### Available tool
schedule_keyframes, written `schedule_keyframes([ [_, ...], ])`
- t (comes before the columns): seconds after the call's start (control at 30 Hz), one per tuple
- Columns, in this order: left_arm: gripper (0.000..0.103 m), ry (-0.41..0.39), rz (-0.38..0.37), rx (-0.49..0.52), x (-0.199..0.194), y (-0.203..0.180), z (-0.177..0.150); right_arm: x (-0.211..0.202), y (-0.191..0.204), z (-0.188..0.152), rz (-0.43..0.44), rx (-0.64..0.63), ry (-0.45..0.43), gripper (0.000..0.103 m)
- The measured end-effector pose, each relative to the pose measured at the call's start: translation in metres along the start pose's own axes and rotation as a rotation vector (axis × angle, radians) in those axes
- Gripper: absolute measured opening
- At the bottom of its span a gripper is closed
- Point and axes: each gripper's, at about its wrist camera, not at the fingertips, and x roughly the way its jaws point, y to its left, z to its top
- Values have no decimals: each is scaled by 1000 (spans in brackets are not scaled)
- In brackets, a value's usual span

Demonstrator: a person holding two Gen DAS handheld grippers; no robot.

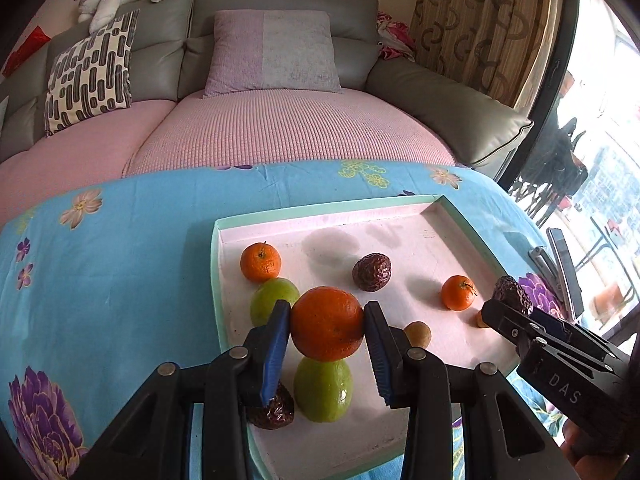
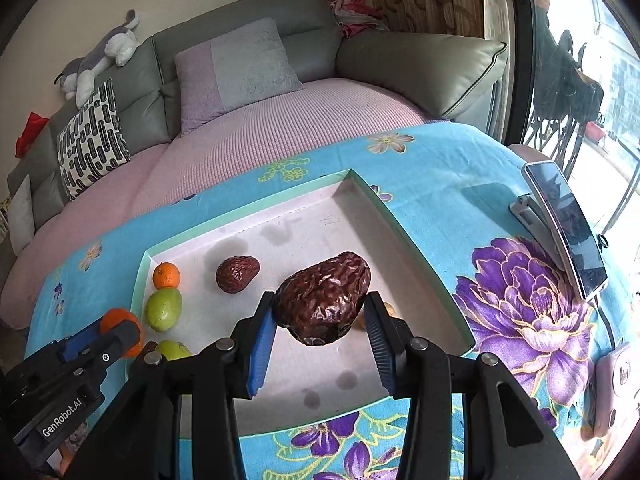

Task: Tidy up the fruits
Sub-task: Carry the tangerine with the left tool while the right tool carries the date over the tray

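Observation:
My left gripper (image 1: 327,326) is shut on a large orange (image 1: 327,323), held above the shallow white tray with a mint-green rim (image 1: 320,210). My right gripper (image 2: 320,314) is shut on a wrinkled dark brown fruit (image 2: 324,298) over the same tray (image 2: 256,204). On the tray lie a small orange (image 1: 260,262), two green fruits (image 1: 272,298) (image 1: 323,390), another wrinkled brown fruit (image 1: 372,272), a small orange (image 1: 459,292), a tan round fruit (image 1: 418,333) and a dark fruit (image 1: 272,410) under my left finger. The right gripper (image 1: 516,308) shows at the right of the left wrist view.
The tray rests on a blue flowered cloth (image 1: 120,240) over a table. A phone on a stand (image 2: 564,232) leans at the right, with a pinkish object (image 2: 612,384) near the cloth's right edge. Beyond is a grey sofa with a pink cover (image 1: 280,128) and cushions.

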Motion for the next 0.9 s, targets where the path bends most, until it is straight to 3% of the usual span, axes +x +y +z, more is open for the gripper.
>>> schedule_keyframes([
  [0.5,40,40,50,5,30,-5,-3,28,0,-11,46,-27,108,46],
  [0.9,40,54,14,17,41,-11,-3,36,4,-16,62,-42,149,46],
])
